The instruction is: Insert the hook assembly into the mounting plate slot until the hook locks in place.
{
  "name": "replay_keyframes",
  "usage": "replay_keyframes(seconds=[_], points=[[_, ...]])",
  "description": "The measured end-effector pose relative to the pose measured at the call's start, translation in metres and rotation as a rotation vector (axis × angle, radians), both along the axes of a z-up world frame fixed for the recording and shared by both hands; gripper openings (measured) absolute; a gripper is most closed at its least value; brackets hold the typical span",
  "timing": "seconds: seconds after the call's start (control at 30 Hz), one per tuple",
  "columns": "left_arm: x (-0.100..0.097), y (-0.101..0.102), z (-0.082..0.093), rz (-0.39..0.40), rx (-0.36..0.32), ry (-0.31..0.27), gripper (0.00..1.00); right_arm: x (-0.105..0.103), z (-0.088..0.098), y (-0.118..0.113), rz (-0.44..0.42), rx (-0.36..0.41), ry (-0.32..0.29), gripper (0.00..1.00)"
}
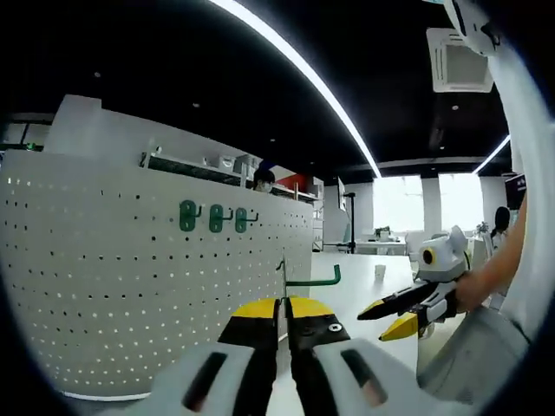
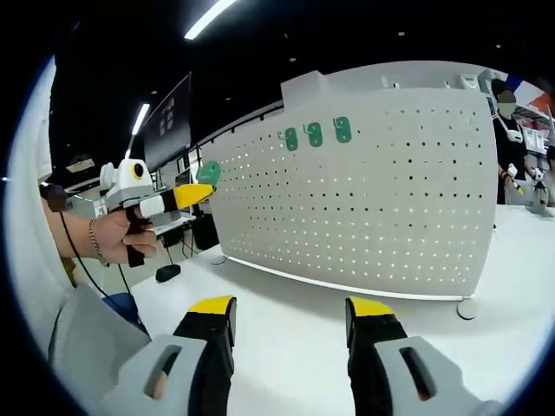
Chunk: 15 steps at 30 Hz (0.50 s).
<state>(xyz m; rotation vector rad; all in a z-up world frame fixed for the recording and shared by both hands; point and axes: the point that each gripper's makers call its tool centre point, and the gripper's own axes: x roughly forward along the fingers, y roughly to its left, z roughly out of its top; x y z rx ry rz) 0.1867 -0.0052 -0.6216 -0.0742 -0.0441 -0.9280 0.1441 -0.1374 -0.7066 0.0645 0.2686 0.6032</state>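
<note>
Two tong cameras on one pegboard from opposite ends

My left gripper view looks along the curved white perforated pegboard from close beside it, above the white bench; my right gripper view faces the same board from farther back, both sharing its three green hooks.

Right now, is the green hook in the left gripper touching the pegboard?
Apart. The right gripper view shows the left gripper holding the green hook in open air, with a clear gap before the pegboard.
</note>
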Motion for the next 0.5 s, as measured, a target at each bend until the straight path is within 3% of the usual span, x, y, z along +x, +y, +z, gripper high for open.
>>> replay_keyframes(seconds=[0.33, 0.5], points=[[-0.001, -0.008, -0.004, -0.021, 0.018, 0.003, 0.03, 0.002, 0.003, -0.001, 0.0, 0.001, -0.006, 0.48], [-0.002, -0.012, -0.007, -0.029, 0.023, 0.01, 0.03, 0.0, 0.023, 0.005, 0.024, 0.046, -0.08, 0.48]])
